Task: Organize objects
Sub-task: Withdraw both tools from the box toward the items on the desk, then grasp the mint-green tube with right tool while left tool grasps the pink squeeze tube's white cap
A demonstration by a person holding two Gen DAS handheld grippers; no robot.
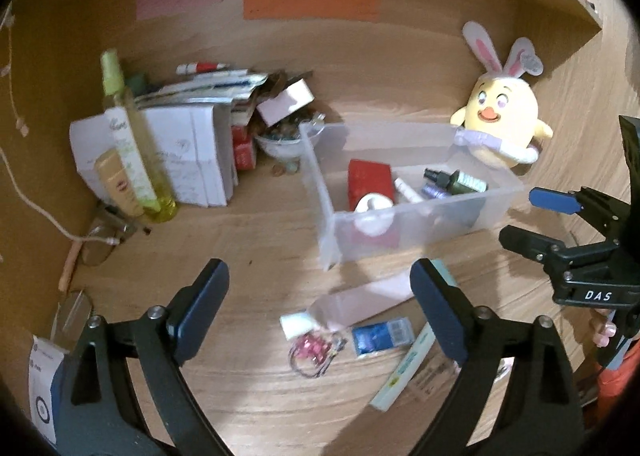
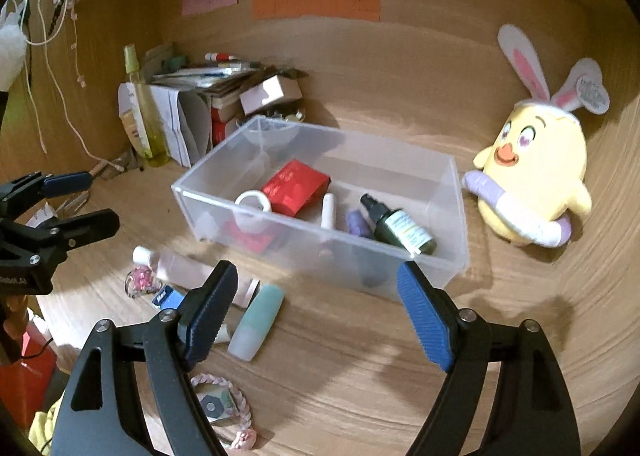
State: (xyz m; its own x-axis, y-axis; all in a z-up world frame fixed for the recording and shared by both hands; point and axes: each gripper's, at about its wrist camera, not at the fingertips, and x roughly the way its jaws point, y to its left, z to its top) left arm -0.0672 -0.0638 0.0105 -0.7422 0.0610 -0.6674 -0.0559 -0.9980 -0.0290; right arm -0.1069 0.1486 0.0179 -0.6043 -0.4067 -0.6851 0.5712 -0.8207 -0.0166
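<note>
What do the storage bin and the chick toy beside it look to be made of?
Storage bin: seemingly translucent frosted plastic; the contents show hazily through its rigid, thin walls. Chick toy: seemingly soft plush fabric, matte and fuzzy, with stitched-looking eyes and felt-like rabbit ears.

I see bare wooden worktop [image 2: 360, 376] ahead of my right claw [image 2: 320, 320] up to the clear plastic bin [image 2: 456, 256], with a mint-green tube [image 2: 258, 322] crowding its left and a yellow chick plush [image 2: 536, 180] blocking the right.
</note>
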